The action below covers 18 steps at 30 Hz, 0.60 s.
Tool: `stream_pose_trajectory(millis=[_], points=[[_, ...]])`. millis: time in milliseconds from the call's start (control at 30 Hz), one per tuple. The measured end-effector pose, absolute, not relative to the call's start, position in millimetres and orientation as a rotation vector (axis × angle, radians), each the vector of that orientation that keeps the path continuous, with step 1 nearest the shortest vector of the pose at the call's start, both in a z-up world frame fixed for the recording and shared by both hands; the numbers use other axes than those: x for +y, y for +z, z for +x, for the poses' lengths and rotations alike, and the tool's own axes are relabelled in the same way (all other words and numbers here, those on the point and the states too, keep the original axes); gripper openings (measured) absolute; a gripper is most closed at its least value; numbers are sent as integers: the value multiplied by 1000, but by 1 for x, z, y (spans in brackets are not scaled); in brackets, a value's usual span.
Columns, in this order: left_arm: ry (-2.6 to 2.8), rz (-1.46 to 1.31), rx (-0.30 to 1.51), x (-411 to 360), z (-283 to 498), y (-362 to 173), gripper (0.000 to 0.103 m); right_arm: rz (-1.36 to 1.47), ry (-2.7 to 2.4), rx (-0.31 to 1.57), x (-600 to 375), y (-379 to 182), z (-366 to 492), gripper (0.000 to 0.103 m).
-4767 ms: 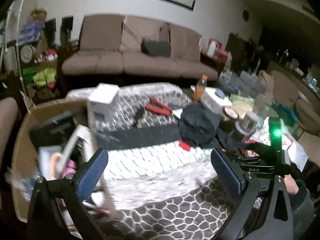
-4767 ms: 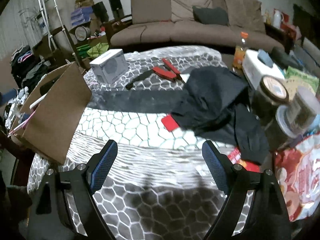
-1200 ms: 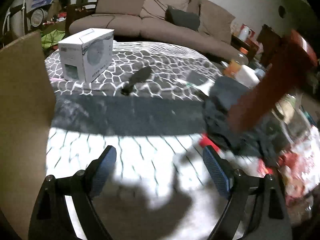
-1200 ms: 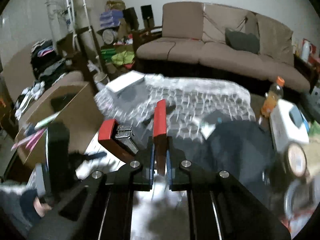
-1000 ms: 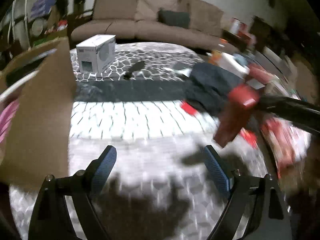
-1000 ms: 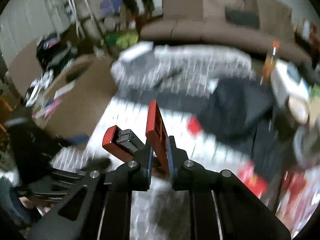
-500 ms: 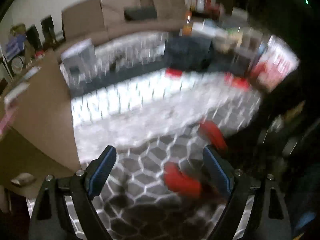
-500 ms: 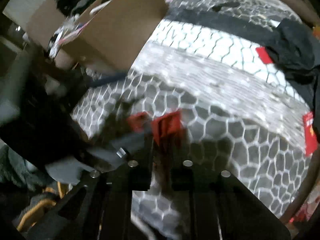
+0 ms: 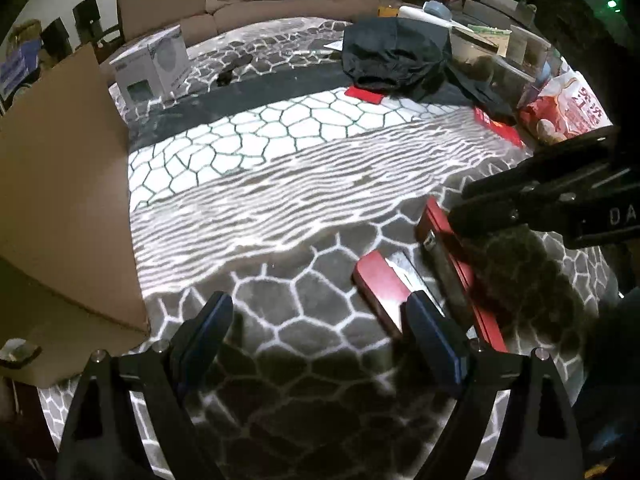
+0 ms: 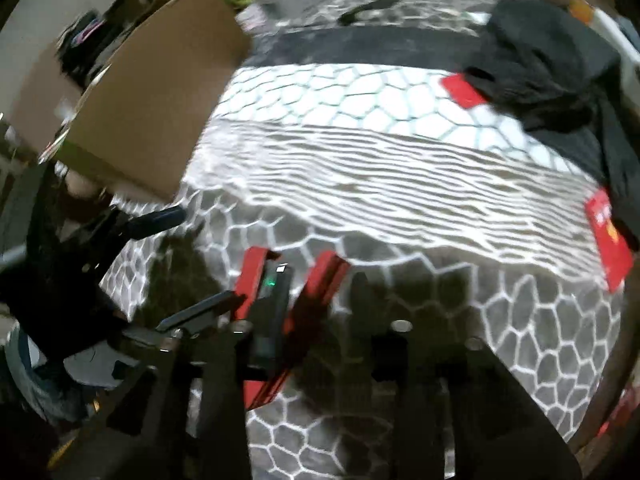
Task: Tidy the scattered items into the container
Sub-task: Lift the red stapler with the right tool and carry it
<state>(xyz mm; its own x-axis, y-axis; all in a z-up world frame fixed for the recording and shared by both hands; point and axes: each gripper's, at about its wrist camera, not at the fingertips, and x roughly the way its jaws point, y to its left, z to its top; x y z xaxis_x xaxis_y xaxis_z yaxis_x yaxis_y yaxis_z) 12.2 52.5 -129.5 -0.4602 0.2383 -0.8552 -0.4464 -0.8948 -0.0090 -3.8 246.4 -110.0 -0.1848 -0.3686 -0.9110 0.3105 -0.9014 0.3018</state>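
A red-handled tool [image 9: 404, 280] with two long red arms and a metal middle lies on the patterned cloth just ahead of my left gripper's right finger. My left gripper [image 9: 320, 332] is open and empty, low over the cloth. My right gripper [image 10: 304, 316] sits on the tool [image 10: 280, 292]; the view is blurred and I cannot tell whether its jaws still clamp the red arm. In the left wrist view the right gripper's body [image 9: 560, 200] reaches in from the right. The cardboard box [image 9: 60, 184] stands at the left, also in the right wrist view [image 10: 152, 84].
A white carton [image 9: 152, 68], a small black object [image 9: 234, 70], a black garment [image 9: 396, 56], red cards [image 9: 368, 94] and jars with a snack bag [image 9: 568, 108] lie farther back and right. A sofa [image 9: 256, 0] stands behind the table.
The right gripper carried the red tool from the far side down to the near cloth beside the left gripper. The left gripper pulled back and tilted down toward the near edge.
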Motion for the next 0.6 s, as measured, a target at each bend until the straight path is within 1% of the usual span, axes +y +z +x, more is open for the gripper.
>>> stream_pose_trajectory(millis=[33,67,133,200,267,300,433,533,600], points=[[2364,-1339,311,54,12,-132,90,1673,-2139,-78,249,-111,-5,44],[2362,-1341,319,56,12,-134,90,1696,-2140,-73,247,-115,-7,45],[2363,-1335,311,60,13,-137,90,1723,-2123,-81,242,-124,-13,46],[2370,-1328,323,64,10,-137,90,1736,-2116,-40,231,-130,-17,45],[2386,-1318,347,70,6,-141,90,1742,-2129,29,222,-135,-16,39],[2389,-1318,370,74,4,-142,90,1746,-2133,51,218,-137,-16,27],[2406,-1324,425,82,0,-143,92,1730,-2188,141,215,-134,-11,23],[2406,-1388,400,79,-3,-144,92,1731,-2218,168,218,-131,-6,24],[2404,-1431,369,73,-4,-146,93,1741,-2233,151,224,-130,-3,24]])
